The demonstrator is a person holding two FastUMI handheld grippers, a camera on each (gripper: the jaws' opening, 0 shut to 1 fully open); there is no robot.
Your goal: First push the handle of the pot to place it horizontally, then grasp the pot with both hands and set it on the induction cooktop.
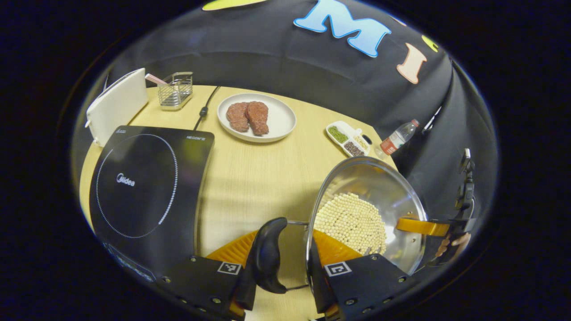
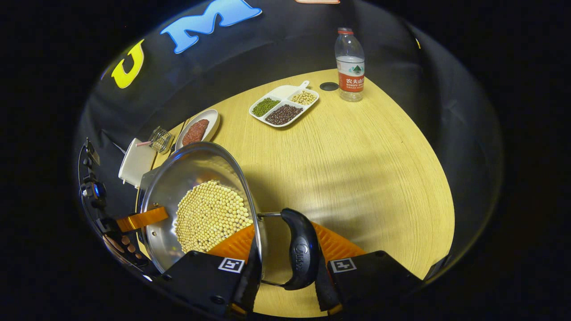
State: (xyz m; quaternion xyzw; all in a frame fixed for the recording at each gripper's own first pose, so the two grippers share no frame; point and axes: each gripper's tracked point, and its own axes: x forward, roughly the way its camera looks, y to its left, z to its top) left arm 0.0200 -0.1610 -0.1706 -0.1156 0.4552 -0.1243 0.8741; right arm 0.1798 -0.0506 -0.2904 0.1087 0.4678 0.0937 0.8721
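A steel pot (image 1: pixel 383 183) holding several pale beans (image 1: pixel 352 220) sits right of the black induction cooktop (image 1: pixel 147 187). My left gripper (image 1: pixel 281 276) is shut across the pot's black side handle (image 1: pixel 267 256) and rim, one finger inside the pot and one outside the handle. My right gripper (image 2: pixel 285 272) is shut the same way on the opposite black handle (image 2: pixel 301 249) of the pot (image 2: pixel 192 174). Across the beans, each view shows the other gripper's finger (image 1: pixel 424 226) (image 2: pixel 142 218) with a hand behind it. I cannot tell whether the pot rests on the table.
Behind the cooktop stand a white appliance (image 1: pixel 117 104) and a wire basket (image 1: pixel 176 91), with a black cable beside them. A white plate (image 1: pixel 283 120) of meat, a divided dish (image 2: pixel 283 104) and a water bottle (image 2: pixel 350 67) line the far side of the wooden table (image 2: pixel 357 169).
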